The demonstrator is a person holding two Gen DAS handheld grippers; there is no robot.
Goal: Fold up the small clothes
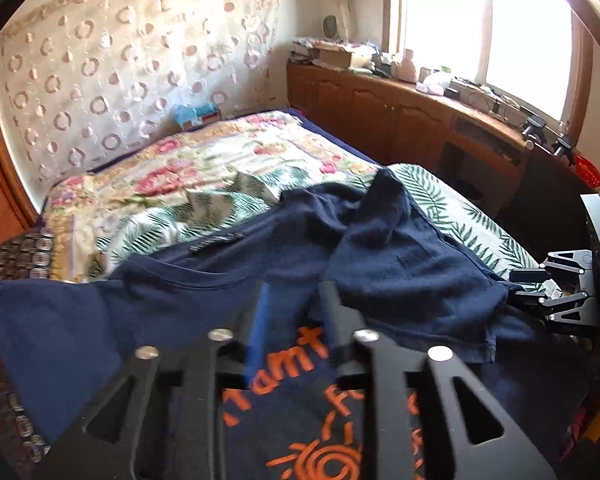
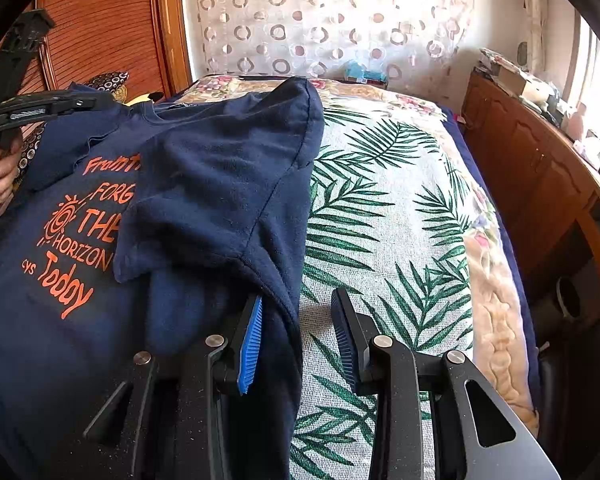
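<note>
A navy T-shirt (image 1: 400, 264) with orange lettering (image 1: 312, 360) lies on the bed. Its right side and sleeve (image 2: 220, 168) are folded over part of the print (image 2: 80, 240). My left gripper (image 1: 294, 292) hovers over the chest print, its blue-padded jaws apart with nothing pinched. In the right wrist view the left gripper (image 2: 100, 101) is near the collar, with a hand (image 2: 0, 176) holding it. My right gripper (image 2: 296, 298) stands open at the shirt's right edge. The fabric edge lies against its left pad (image 2: 252, 340), and the other pad is over bare bedspread. The right gripper (image 1: 520, 286) also shows at the shirt's side.
The bed wears a palm-leaf cover (image 2: 400, 220) over a floral quilt (image 1: 204, 160). A cluttered wooden cabinet (image 2: 532, 176) runs along the bed's right side under the window. A patterned curtain (image 1: 120, 60) hangs behind the bed, and a wooden panel (image 2: 100, 20) stands at left.
</note>
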